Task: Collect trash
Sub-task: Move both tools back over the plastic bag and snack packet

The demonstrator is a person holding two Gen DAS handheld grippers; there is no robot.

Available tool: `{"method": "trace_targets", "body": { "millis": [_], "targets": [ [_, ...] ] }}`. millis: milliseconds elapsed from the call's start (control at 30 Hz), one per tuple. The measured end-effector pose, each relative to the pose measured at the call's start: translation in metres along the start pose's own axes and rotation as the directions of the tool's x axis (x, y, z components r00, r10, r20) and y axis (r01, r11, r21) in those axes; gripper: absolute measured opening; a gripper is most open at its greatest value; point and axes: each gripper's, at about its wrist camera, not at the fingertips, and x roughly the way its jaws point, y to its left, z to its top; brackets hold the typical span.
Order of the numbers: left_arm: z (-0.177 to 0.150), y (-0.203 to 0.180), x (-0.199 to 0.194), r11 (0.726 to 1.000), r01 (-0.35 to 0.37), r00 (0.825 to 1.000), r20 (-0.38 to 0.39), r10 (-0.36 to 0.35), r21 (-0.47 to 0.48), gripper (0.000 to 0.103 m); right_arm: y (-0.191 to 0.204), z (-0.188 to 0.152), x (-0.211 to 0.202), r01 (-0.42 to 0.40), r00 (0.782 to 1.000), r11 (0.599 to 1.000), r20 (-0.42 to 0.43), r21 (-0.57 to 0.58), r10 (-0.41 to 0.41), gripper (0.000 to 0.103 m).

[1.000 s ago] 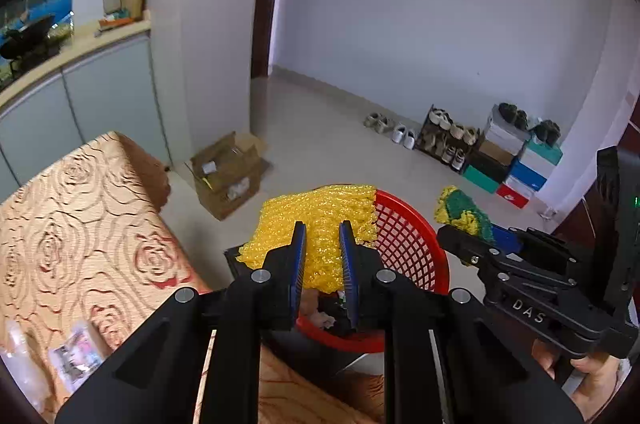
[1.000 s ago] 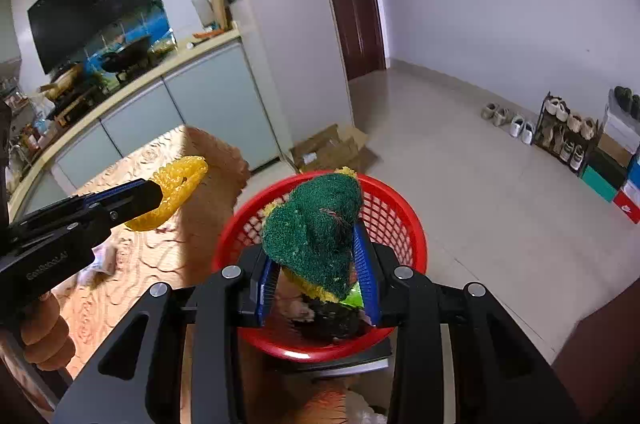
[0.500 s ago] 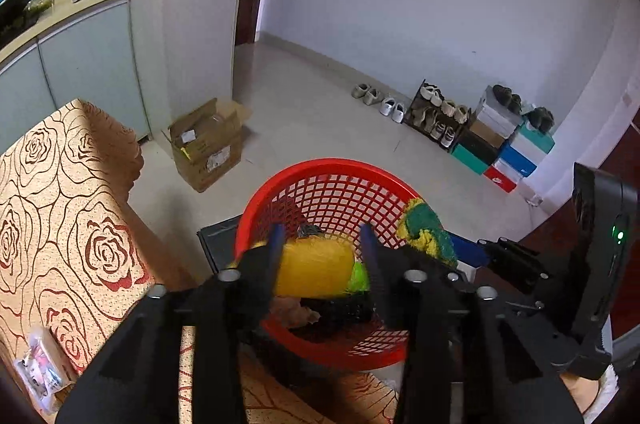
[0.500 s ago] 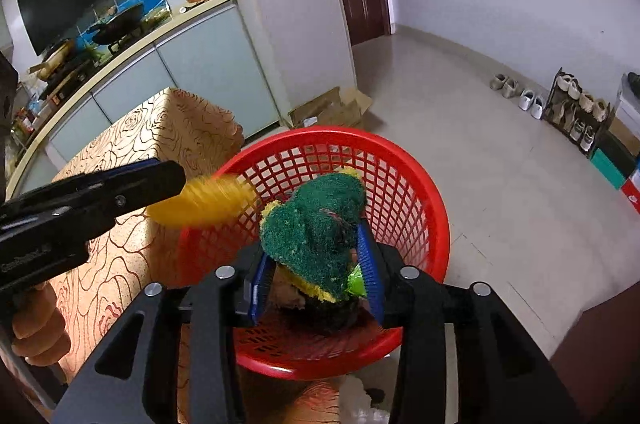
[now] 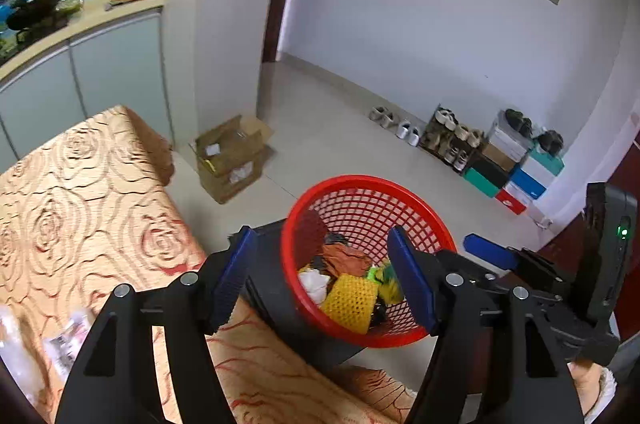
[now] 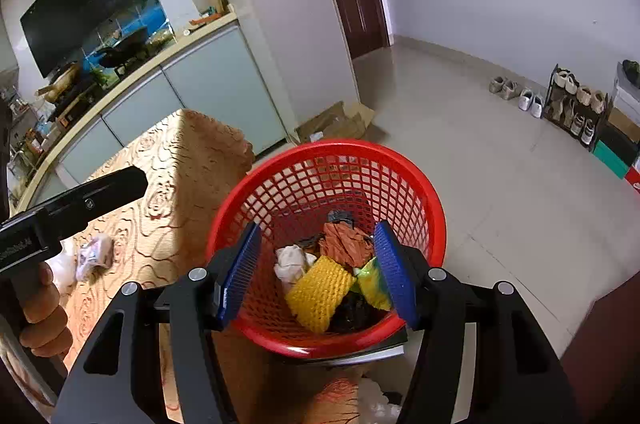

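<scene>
Two grippers, both empty, over one red basket; notes by view.

Left wrist view: left gripper (image 5: 326,272) has its fingers spread wide, nothing between the blue pads (image 5: 412,284); red basket (image 5: 360,183) sits below and ahead on a dark stand, just beside the rose-patterned tablecloth (image 5: 80,203); inside lie a yellow foam net (image 5: 348,298), a white crumpled wad (image 5: 314,284), an orange wrapper (image 5: 344,256) and a green-yellow scrap (image 5: 386,278); a clear plastic packet (image 5: 64,340) lies on the cloth at far left, well apart from the basket; right gripper shows at the right edge, one blue pad visible.

Right wrist view: right gripper (image 6: 316,272) likewise wide apart, holding nothing; same heap inside the basket; a small packet (image 6: 94,256) on the tablecloth near the person's left hand (image 6: 40,320); more white and orange litter (image 6: 360,400) at bottom edge, below the basket.

Progress, judged: several pieces binned; the table packets and the low litter appear left to collect.
</scene>
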Motion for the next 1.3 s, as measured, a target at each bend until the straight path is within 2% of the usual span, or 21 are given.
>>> {"method": "trace_targets", "body": {
  "millis": [333, 633, 767, 900, 1033, 1167, 1300],
  "targets": [
    [-0.022, 0.017, -0.055, 0.996, -0.070, 0.995, 0.069, 0.074, -0.047, 0.071, 0.033, -0.001, -0.035, -0.032, 0.997, 0.997, 0.065, -0.064, 0.036, 0.057],
    [-0.050, 0.049, -0.115, 0.978, -0.176, 0.974, 0.125, 0.190, -0.115, 0.076, 0.083, -0.009, -0.047, -0.106, 0.990, 0.983, 0.071, -0.148, 0.118, 0.063],
    [-0.065, 0.070, -0.141, 0.958, -0.241, 0.955, 0.138, 0.262, -0.153, 0.078, 0.104, -0.016, -0.049, -0.134, 0.987, 0.974, 0.061, -0.181, 0.147, 0.066],
    [-0.080, 0.088, -0.165, 0.931, -0.315, 0.928, 0.144, 0.343, -0.185, 0.080, 0.120, -0.020, -0.049, -0.159, 0.984, 0.967, 0.045, -0.197, 0.171, 0.069],
    [-0.093, 0.110, -0.180, 0.898, -0.380, 0.901, 0.133, 0.414, -0.223, 0.081, 0.135, -0.026, -0.046, -0.182, 0.981, 0.959, 0.021, -0.215, 0.191, 0.069],
    [-0.104, 0.128, -0.189, 0.853, -0.454, 0.863, 0.112, 0.493, -0.257, 0.081, 0.148, -0.031, -0.042, -0.199, 0.979, 0.951, -0.005, -0.237, 0.204, 0.069],
    [-0.113, 0.142, -0.194, 0.826, -0.488, 0.843, 0.092, 0.529, -0.283, 0.081, 0.162, -0.034, -0.039, -0.214, 0.976, 0.942, -0.023, -0.260, 0.216, 0.070]
  ]
}}
